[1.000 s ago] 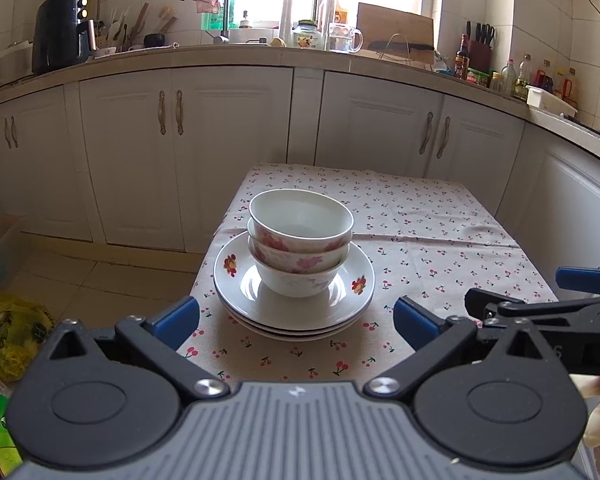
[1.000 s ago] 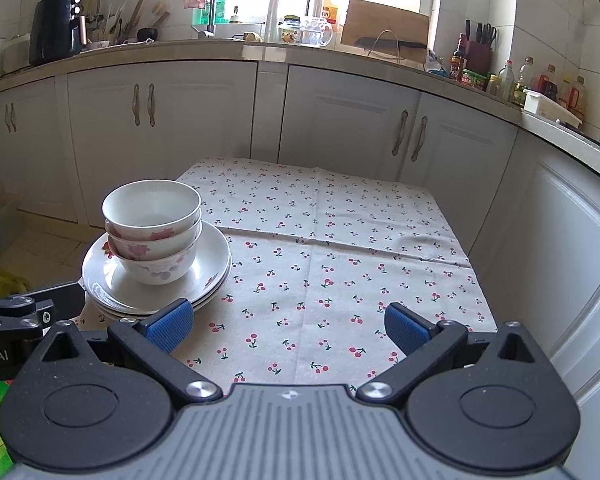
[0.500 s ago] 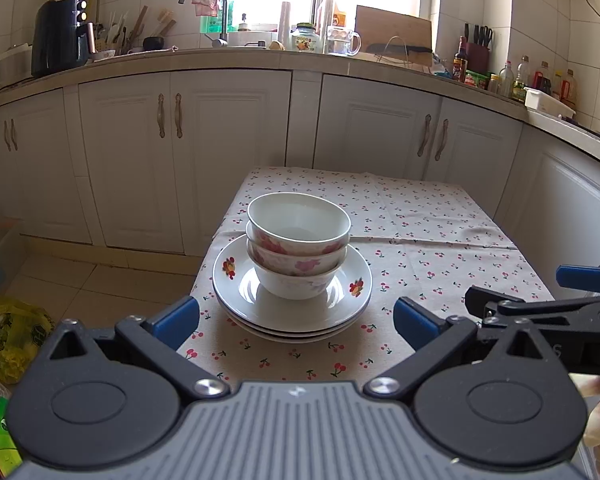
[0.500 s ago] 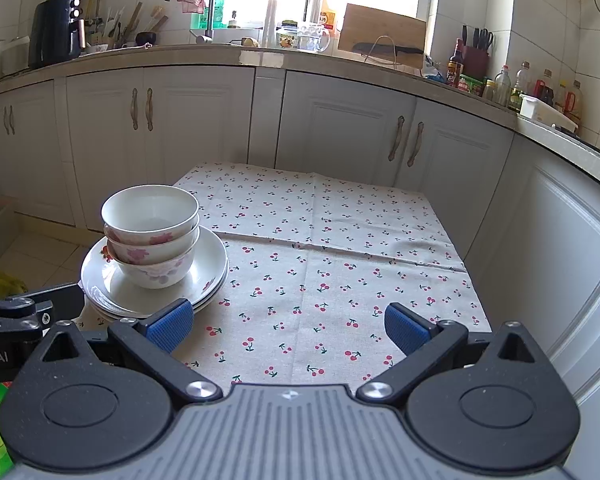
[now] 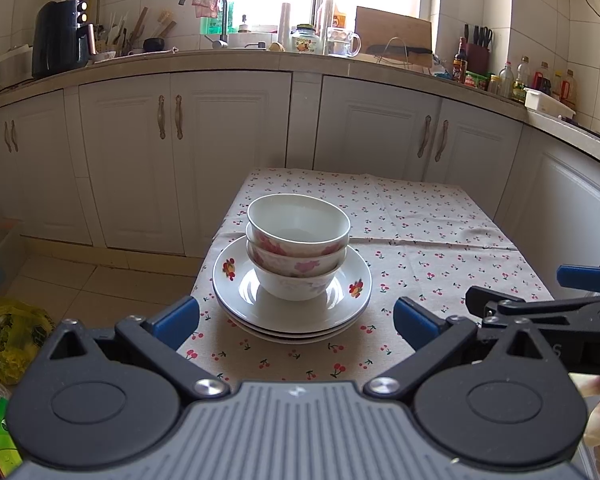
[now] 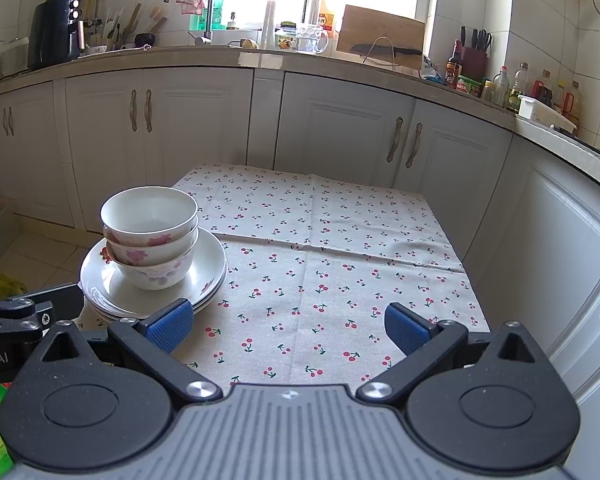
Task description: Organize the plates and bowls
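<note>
Little has moved since a second ago, only a slight camera drift: the bowls stacked on the plates sit dead ahead of the left tongs, released and nearer, lower left for the released right tongs.

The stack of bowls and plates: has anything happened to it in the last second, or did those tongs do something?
Nothing was grabbed or let go. Both tongs, left and right, stayed open and empty, only drifting slightly. The bowls remain nested on the plates, unmoved on the tablecloth.
</note>
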`<state>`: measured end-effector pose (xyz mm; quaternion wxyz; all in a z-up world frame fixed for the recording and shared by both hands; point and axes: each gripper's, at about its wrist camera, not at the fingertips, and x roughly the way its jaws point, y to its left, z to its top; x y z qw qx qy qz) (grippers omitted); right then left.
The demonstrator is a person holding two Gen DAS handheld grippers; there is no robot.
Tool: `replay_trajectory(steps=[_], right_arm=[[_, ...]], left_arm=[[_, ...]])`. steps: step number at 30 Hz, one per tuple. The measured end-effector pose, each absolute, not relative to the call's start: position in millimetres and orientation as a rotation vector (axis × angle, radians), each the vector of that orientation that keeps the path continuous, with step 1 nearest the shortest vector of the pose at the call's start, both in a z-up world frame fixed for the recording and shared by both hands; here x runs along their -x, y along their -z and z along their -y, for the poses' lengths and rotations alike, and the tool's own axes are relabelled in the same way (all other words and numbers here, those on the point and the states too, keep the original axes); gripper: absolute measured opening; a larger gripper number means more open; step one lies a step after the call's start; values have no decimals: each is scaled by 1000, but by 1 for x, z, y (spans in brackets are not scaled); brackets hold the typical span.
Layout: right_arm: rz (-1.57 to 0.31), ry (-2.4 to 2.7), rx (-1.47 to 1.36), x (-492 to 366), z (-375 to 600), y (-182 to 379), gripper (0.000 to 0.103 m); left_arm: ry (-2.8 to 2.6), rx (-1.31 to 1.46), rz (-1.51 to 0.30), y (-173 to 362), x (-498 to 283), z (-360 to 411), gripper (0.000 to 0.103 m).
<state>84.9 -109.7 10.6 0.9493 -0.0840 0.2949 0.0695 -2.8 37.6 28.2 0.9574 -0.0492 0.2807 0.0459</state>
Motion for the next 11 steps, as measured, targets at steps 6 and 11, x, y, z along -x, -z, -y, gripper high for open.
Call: replay_trajectory(steps=[6,11], right_arm=[[-597,-138,173,-85,110,-11,103],[-594,-137,176,-85,110,-12,103]], left_arm=[[-94,101,-570,-28,3,-38,102],[-95,98,-570,-29,3,-37,102]])
